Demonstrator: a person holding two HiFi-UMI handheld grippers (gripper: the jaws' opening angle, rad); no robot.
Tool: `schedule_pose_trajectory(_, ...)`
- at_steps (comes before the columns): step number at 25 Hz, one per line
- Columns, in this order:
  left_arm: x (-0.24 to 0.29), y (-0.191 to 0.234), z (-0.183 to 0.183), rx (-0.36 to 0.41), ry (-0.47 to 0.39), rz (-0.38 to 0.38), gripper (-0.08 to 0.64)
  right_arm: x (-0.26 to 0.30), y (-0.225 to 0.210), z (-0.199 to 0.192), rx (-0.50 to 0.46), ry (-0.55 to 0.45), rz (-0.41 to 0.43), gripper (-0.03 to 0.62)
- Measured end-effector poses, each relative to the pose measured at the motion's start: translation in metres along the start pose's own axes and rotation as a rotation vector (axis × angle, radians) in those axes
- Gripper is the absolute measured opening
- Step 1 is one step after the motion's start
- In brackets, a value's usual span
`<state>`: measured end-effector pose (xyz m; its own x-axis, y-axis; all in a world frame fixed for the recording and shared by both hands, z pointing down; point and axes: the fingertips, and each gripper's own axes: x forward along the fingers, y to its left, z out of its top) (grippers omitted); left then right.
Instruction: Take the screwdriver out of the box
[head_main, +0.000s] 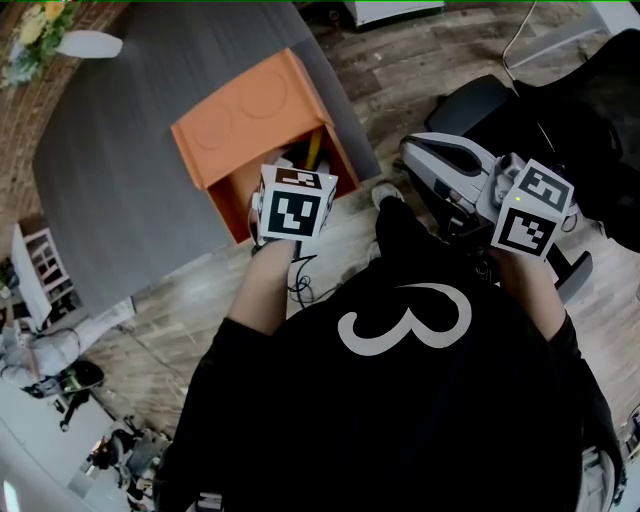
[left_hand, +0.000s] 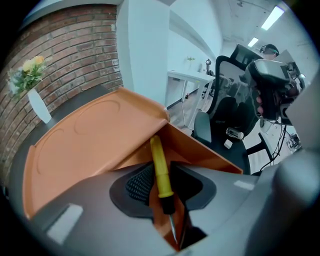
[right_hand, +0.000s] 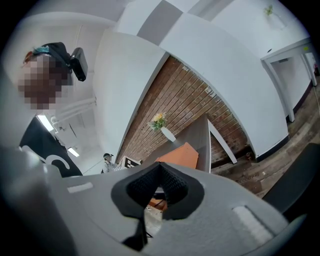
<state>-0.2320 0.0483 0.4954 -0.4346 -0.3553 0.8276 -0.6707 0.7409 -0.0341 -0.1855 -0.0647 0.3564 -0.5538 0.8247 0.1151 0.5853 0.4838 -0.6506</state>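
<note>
An orange box (head_main: 227, 191) stands open near the grey table's edge, its lid (left_hand: 85, 140) tipped back. A screwdriver (left_hand: 161, 172) with a yellow handle and dark collar leans inside it, tip towards the camera. My left gripper (left_hand: 162, 167) reaches down into the box, and its pads sit against both sides of the handle. In the head view the marker cube hides those jaws, with only the yellow handle (head_main: 313, 148) showing above it. My right gripper (head_main: 413, 150) hangs off to the right over a chair, shut with nothing in it; its pads (right_hand: 172, 187) meet at the tips.
The box sits on a grey table (head_main: 120, 170) with a white vase of flowers (head_main: 62, 40) at its far corner by a brick wall (left_hand: 75, 55). A black office chair (head_main: 480, 105) stands at the right. Wooden floor lies between table and chair.
</note>
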Motion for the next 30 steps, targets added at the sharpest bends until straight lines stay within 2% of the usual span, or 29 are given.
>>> schedule_pose_trajectory(11, 0.004, 0.004, -0.001, -0.031, 0.038, -0.005, 0.095, 0.000, -0.004, -0.006, -0.002, 0.020, -0.008, 0.002)
schedule_pose_trajectory(18, 0.009, 0.008, 0.004, -0.003, 0.039, 0.013, 0.095, -0.001, -0.009, -0.009, 0.001, 0.017, 0.004, 0.002)
schedule_pose_trajectory(21, 0.008, 0.009, 0.005, 0.030, 0.044, 0.026, 0.094, -0.001, -0.009, -0.009, -0.001, 0.022, 0.001, 0.002)
schedule_pose_trajectory(25, 0.005, 0.011, 0.010, 0.116, 0.044, 0.075, 0.094, -0.001, -0.010, -0.010, -0.001, 0.024, -0.002, 0.002)
schedule_pose_trajectory(30, 0.005, 0.008, 0.020, 0.156, 0.011, 0.098, 0.094, -0.001, -0.011, -0.009, -0.007, 0.020, 0.001, 0.002)
